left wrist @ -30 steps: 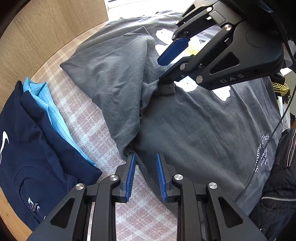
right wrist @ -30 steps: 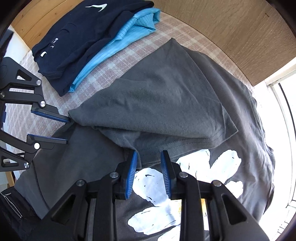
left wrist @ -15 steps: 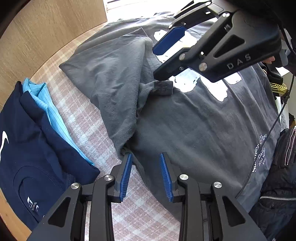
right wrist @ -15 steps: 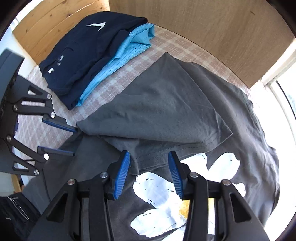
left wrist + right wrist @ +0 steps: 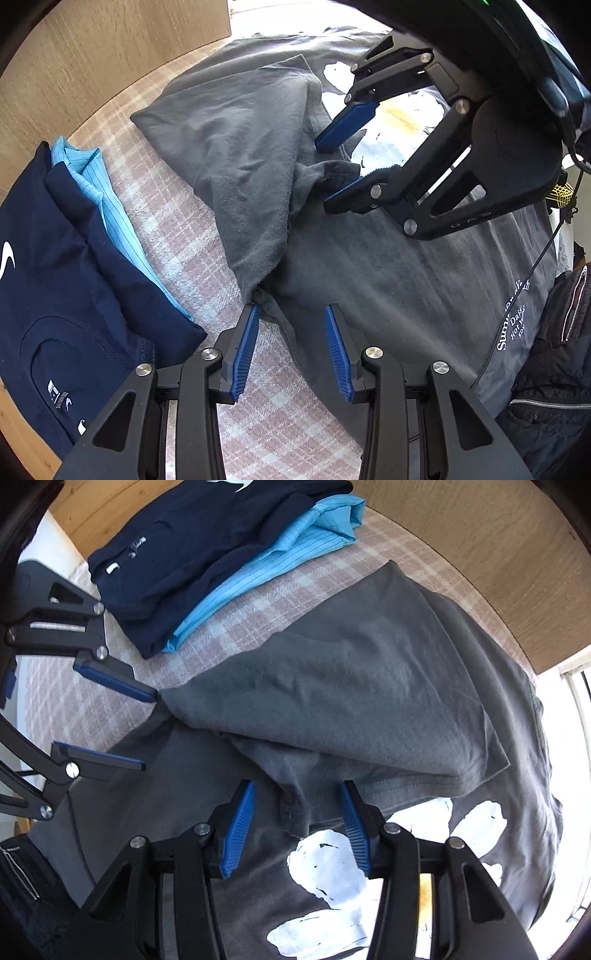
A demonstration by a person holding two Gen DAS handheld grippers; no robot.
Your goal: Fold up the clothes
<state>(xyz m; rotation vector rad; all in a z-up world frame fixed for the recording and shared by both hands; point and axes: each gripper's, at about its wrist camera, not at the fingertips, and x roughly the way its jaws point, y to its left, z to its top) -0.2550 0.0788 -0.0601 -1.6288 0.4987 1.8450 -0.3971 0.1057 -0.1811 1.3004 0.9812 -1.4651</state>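
Note:
A dark grey T-shirt (image 5: 388, 266) with a white flower print (image 5: 332, 860) lies spread on the checked cloth, its sleeve side folded over onto the body (image 5: 351, 694). My left gripper (image 5: 291, 314) is open, its fingertips at the lower end of the fold; it also shows in the right wrist view (image 5: 146, 731). My right gripper (image 5: 299, 790) is open over the bunched sleeve edge; it also shows in the left wrist view (image 5: 325, 171). Neither holds cloth.
A folded navy garment (image 5: 55, 295) on a folded light blue shirt (image 5: 107, 206) lies left of the T-shirt. A black jacket (image 5: 554, 369) sits at the right. A wooden wall (image 5: 480, 554) borders the checked cloth (image 5: 177, 236).
Both grippers have opened and let go of the folded edge. The sleeve side now rests on the shirt body. The right gripper has lifted slightly and then come back down to the fold.

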